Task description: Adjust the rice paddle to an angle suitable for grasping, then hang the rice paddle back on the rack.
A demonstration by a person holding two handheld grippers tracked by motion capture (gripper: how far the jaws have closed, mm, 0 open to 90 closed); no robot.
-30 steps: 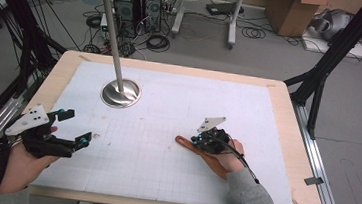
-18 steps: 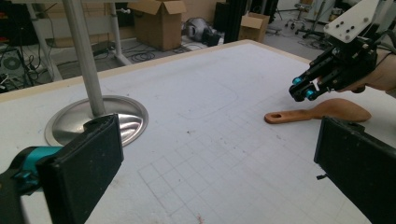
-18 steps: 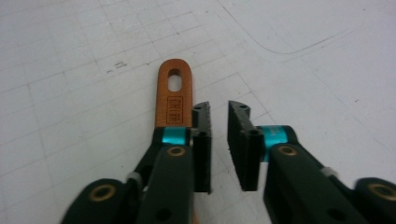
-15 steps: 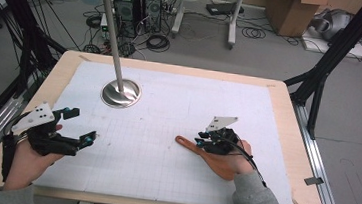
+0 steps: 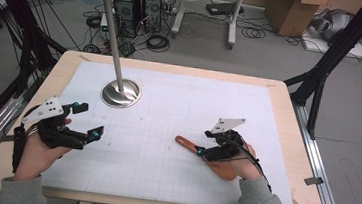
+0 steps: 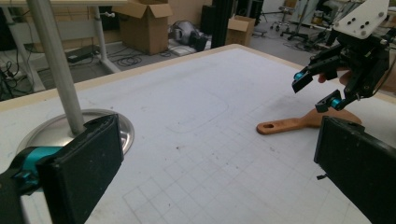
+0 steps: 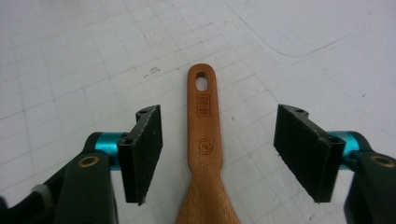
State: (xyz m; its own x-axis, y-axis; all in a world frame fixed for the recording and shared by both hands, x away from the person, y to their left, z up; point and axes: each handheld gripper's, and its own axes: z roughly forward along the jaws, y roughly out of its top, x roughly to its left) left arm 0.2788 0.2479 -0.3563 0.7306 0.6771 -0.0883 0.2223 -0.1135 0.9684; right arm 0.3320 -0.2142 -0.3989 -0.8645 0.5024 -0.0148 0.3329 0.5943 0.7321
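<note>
Right hand-held gripper (image 7: pixel 218 154) wide open astride wooden spatula (image 7: pixel 204 154) handle, untouched, left hand-held gripper (image 5: pixel 87 120) open, empty, near table edge (image 5: pixel 8 155)

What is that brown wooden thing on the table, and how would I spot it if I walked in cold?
Start at the white gridded mat covering the table and look to its right half, opposite the tall steel stand. There, under the right claw, whose jaws stand open on either side of it, lies a flat wooden spatula. It is the only wooden item there, with a hanging hole in its handle's end.
</note>
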